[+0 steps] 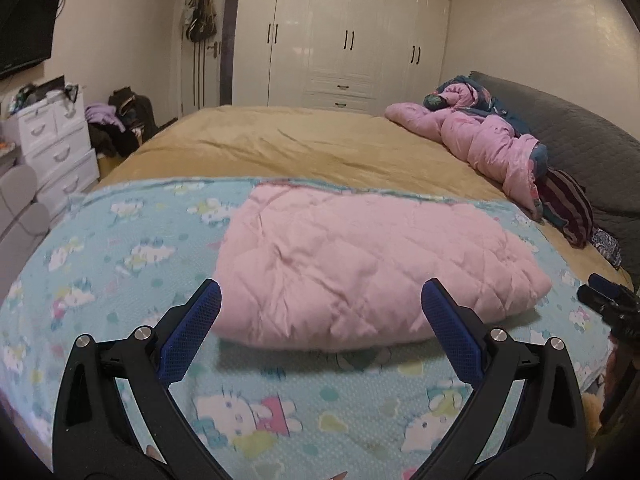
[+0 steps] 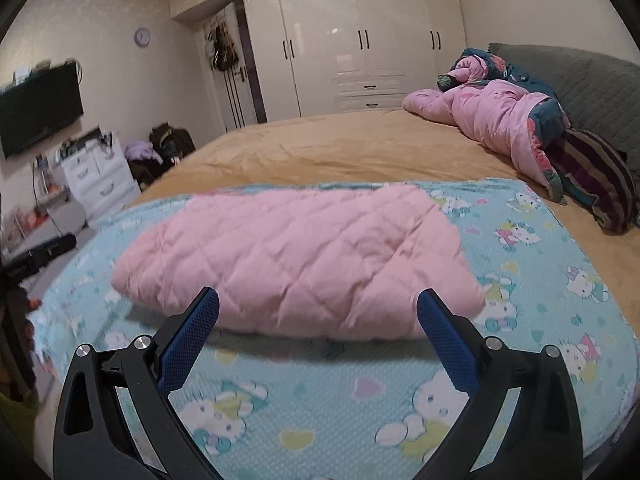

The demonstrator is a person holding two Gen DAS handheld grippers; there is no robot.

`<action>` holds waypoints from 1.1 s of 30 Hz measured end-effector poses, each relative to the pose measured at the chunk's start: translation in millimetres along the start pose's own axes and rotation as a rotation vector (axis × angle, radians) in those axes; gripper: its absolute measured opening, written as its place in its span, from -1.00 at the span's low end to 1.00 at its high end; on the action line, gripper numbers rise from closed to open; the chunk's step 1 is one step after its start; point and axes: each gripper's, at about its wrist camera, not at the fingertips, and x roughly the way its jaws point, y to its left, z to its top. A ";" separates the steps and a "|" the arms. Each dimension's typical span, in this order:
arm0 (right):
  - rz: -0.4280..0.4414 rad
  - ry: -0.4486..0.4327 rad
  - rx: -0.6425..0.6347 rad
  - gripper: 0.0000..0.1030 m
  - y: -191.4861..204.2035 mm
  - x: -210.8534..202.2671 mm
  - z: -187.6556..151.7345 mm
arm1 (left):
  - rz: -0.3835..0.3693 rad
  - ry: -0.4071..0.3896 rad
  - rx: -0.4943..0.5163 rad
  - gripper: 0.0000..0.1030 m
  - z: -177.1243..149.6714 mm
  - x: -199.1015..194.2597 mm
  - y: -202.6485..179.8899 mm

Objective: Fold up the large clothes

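A pink quilted garment lies folded into a thick flat bundle on a light blue cartoon-print blanket at the near end of the bed. My left gripper is open just in front of the bundle's near edge, holding nothing. My right gripper is open too, in front of the same edge, empty. The right gripper's black tip shows at the right edge of the left wrist view. The left gripper appears at the left edge of the right wrist view.
A tan bed sheet stretches beyond the blanket. A crumpled pink and navy quilt and a striped cushion lie by the grey headboard. White drawers, a clothes pile and a wardrobe stand beyond.
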 end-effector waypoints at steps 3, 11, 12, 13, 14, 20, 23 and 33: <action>-0.012 0.009 -0.027 0.92 13.5 -1.9 -16.1 | 0.016 0.012 0.001 0.82 -19.8 -5.5 -2.2; -0.002 0.056 -0.007 0.92 30.9 2.3 -51.1 | 0.010 0.057 -0.007 0.82 -58.3 -12.2 -4.3; -0.001 0.060 -0.007 0.92 32.1 2.2 -52.4 | 0.011 0.066 0.002 0.82 -60.8 -12.2 -5.2; 0.006 0.063 -0.004 0.92 33.0 1.6 -52.8 | 0.012 0.072 0.007 0.82 -61.9 -12.2 -6.0; 0.006 0.062 -0.002 0.92 33.8 0.3 -53.1 | 0.013 0.080 0.011 0.82 -63.1 -12.0 -6.5; -0.003 0.049 -0.001 0.92 34.1 -6.5 -50.9 | 0.021 0.083 0.002 0.82 -67.3 -13.7 -8.0; -0.005 0.051 -0.002 0.92 33.9 -7.8 -51.6 | 0.027 0.088 -0.002 0.82 -68.0 -13.8 -7.8; -0.004 0.051 0.007 0.92 32.9 -9.7 -53.1 | 0.045 0.085 -0.012 0.82 -67.2 -15.6 -4.6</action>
